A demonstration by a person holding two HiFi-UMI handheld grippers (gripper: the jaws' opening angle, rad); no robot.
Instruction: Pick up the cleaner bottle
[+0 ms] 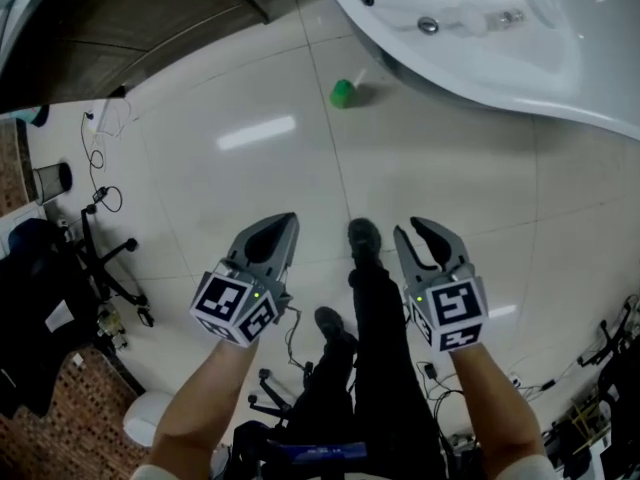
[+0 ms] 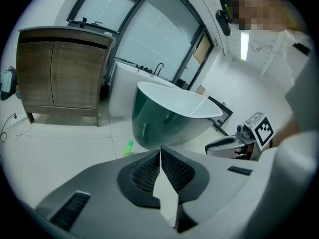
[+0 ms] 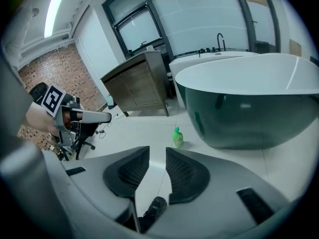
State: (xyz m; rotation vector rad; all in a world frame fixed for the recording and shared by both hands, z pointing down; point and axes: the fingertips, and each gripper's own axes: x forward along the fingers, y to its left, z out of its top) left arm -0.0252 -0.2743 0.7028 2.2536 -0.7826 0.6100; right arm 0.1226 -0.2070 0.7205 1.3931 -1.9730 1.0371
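A small green cleaner bottle [image 1: 343, 93] stands upright on the white tiled floor beside the foot of the bathtub [image 1: 560, 78]. It shows far off in the left gripper view [image 2: 129, 147] and in the right gripper view [image 3: 177, 137]. My left gripper [image 1: 283, 224] is held in the air well short of the bottle, its jaws pressed together with nothing between them [image 2: 160, 156]. My right gripper [image 1: 417, 234] hangs beside it, jaws parted and empty [image 3: 157, 156]. Both point toward the bottle.
A wooden cabinet [image 2: 60, 76] stands left of the tub [image 2: 174, 111]. Office chairs [image 1: 95, 258], cables [image 1: 100, 148] and gear lie along the left and bottom right [image 1: 600, 368]. The person's legs and shoes [image 1: 363, 238] are between the grippers.
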